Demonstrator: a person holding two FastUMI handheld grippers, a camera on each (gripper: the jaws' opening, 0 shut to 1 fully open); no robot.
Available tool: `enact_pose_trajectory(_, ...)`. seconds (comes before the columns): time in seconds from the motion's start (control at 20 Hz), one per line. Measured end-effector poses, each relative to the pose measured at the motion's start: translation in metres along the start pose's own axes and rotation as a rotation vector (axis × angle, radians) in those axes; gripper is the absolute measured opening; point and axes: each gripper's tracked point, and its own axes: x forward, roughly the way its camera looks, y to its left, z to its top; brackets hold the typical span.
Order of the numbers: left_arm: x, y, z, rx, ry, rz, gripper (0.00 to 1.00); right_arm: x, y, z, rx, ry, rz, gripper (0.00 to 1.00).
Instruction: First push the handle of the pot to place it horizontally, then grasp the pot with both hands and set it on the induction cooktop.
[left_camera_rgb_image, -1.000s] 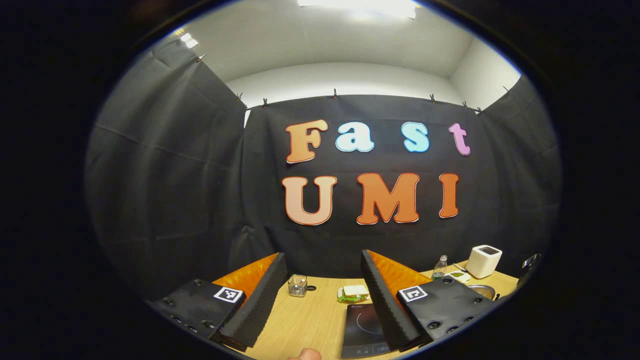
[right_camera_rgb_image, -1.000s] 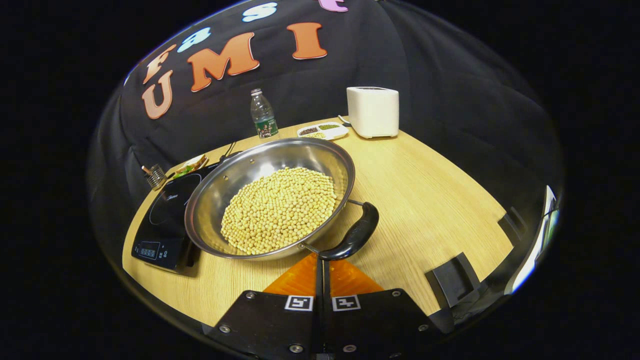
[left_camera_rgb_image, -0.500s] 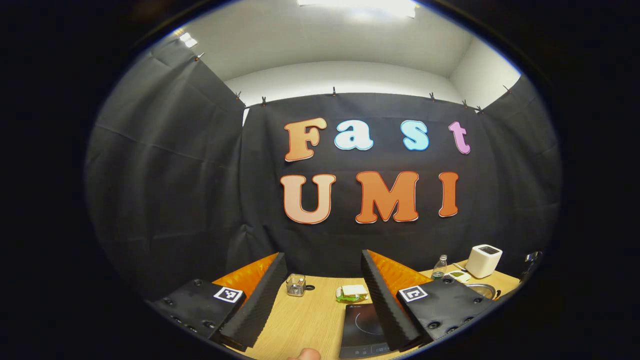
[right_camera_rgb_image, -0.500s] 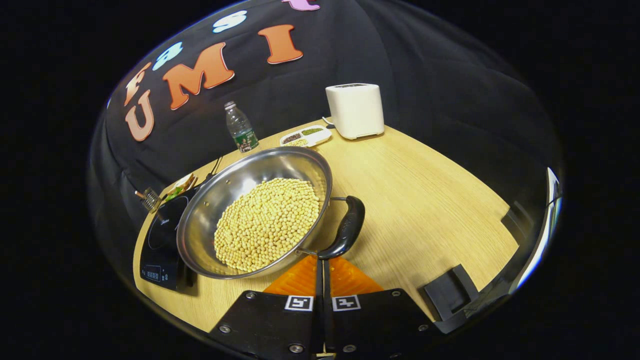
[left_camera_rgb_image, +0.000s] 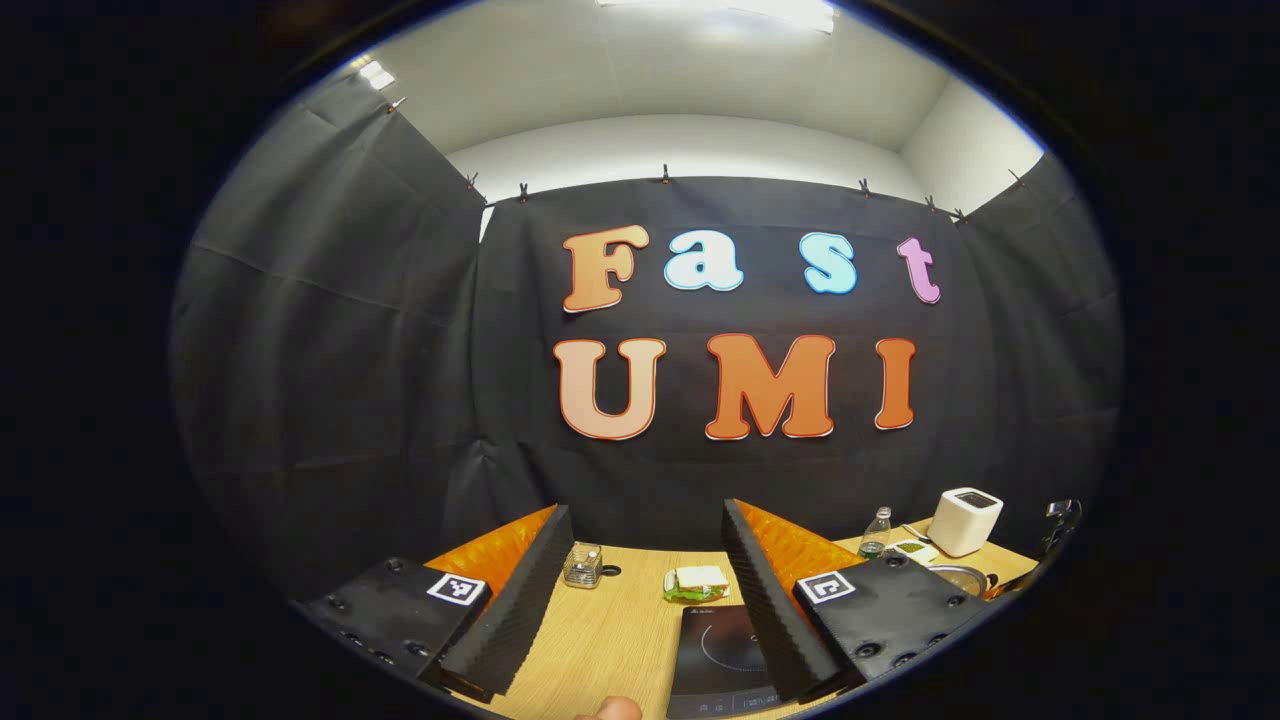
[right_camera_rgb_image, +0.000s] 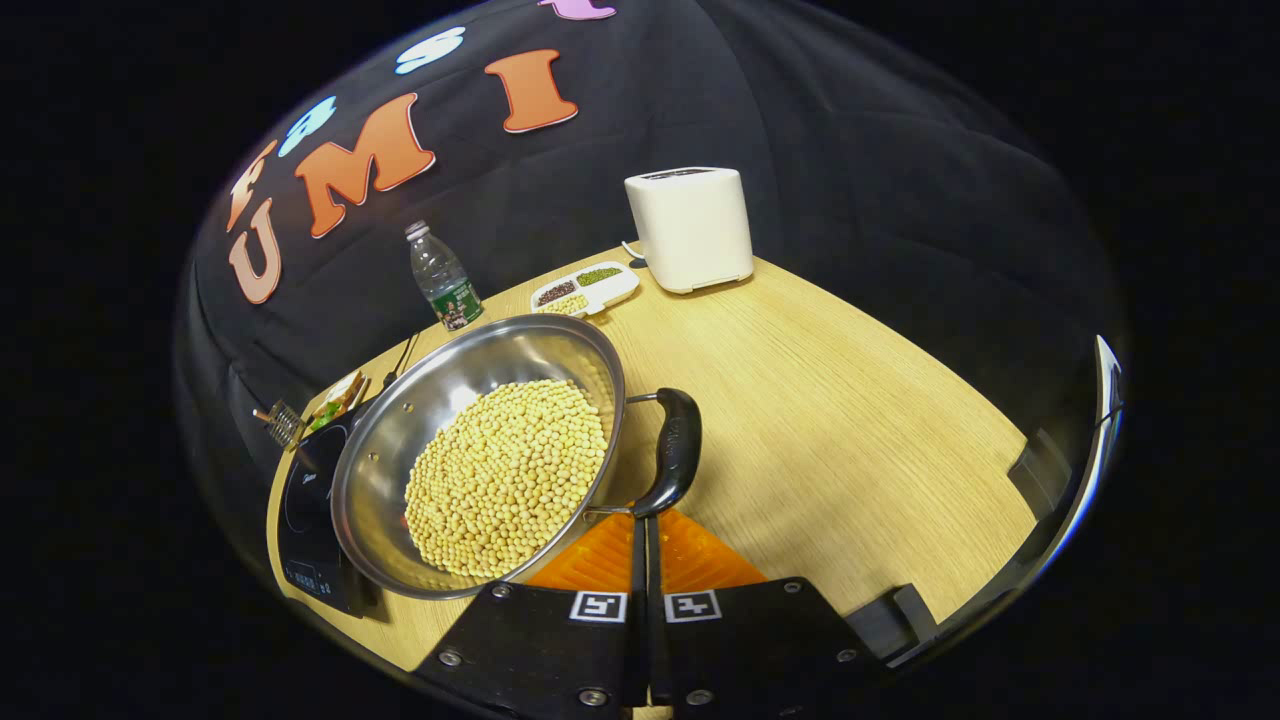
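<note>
Stage: handle push, in progress. In the right gripper view the right tongs (right_camera_rgb_image: 641, 520) are closed together, fingertips against the near end of the pot's black handle (right_camera_rgb_image: 673, 452). They press on it and do not clamp it. The stainless pot (right_camera_rgb_image: 480, 455), loaded with soybeans (right_camera_rgb_image: 505, 478), sits on the bench (right_camera_rgb_image: 840, 420), its far-left rim overlapping the induction cooktop (right_camera_rgb_image: 305, 515). The handle runs nearly away from the camera, so the horizontal setting is judged incomplete.

Remaining: finish the push, take a two-sided grasp, lift and centre the pot on the cooktop.

In the left gripper view the left tongs (left_camera_rgb_image: 640, 585) stand wide apart and empty, raised over the bench (left_camera_rgb_image: 610, 630) with the induction cooktop (left_camera_rgb_image: 722, 650) below them. The pot (left_camera_rgb_image: 962, 577) shows as a sliver at the right edge.

Limits of view: whether the pot carries a second handle on its far side cannot be told. The pot hides much of the cooktop. The small glass item (left_camera_rgb_image: 582, 565) and the sandwich plate (left_camera_rgb_image: 697, 583) are too small to detail.
</note>
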Motion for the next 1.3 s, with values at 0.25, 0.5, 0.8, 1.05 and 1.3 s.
enact_pose_trajectory(0.25, 0.006, -0.008, -0.002, 0.014, -0.004, -0.005, 0.99, 0.011, -0.008, 0.011, 0.008, -0.001, -0.023, 0.0)
enact_pose_trajectory(0.5, 0.014, -0.025, -0.01, 0.016, 0.008, -0.032, 0.99, 0.021, -0.011, 0.019, 0.016, 0.0, -0.033, 0.0)
enact_pose_trajectory(0.8, 0.032, -0.051, -0.036, -0.001, 0.046, -0.066, 0.99, 0.034, -0.012, 0.032, 0.001, 0.0, -0.051, 0.0)
enact_pose_trajectory(1.05, 0.049, -0.096, -0.083, -0.031, 0.122, -0.132, 0.99, 0.048, -0.015, 0.044, 0.003, -0.005, -0.063, 0.0)
enact_pose_trajectory(1.3, 0.066, -0.148, -0.132, -0.05, 0.208, -0.199, 0.99, 0.064, -0.015, 0.055, -0.036, -0.009, -0.078, 0.0)
